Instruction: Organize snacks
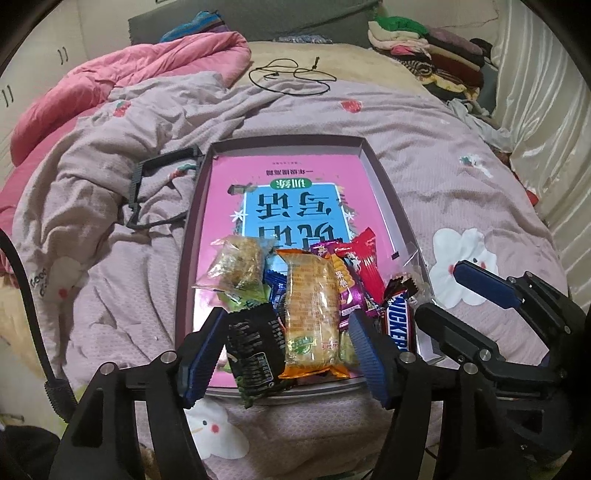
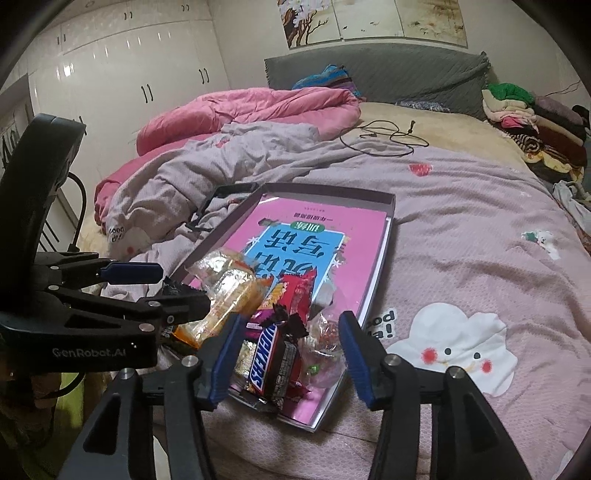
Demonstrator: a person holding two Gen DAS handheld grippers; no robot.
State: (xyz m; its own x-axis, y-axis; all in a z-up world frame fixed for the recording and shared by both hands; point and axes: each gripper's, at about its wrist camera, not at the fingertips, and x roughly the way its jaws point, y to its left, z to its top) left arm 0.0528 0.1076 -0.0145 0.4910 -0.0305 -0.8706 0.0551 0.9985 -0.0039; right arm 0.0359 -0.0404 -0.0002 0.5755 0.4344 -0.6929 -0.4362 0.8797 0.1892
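Both grippers hang over the near end of a shallow box lid (image 1: 380, 173) lying on the bed. Left gripper (image 1: 288, 354) stands spread, its blue pads on either side of an orange cracker packet (image 1: 313, 314) and a black packet (image 1: 253, 350) without pressing them. Right gripper (image 2: 288, 356) is also spread, with a Snickers bar (image 2: 271, 360) and a clear candy wrapper (image 2: 325, 354) lying loose between its pads.

All the snacks sit heaped at the lid's near end, atop a pink book (image 1: 295, 192) that fills the lid's floor. The far half of the book is bare. The lid's low walls close that room in on both sides and at the far end, and the near corner reaches the edge of the bed.

Only the left wrist view shows the black packet's overhang past the near rim, a clear bag of green biscuits (image 1: 238, 269), and a black plastic frame (image 1: 147, 192) just beside the lid's left wall. Only the right wrist view shows white wardrobe doors (image 2: 122, 70) and a wall picture (image 2: 373, 18).

A lilac quilt (image 2: 461, 251) with cloud prints covers the bed; a pink duvet (image 1: 122, 77), a black cord (image 1: 291, 77) and folded clothes (image 1: 428, 48) lie farther back.
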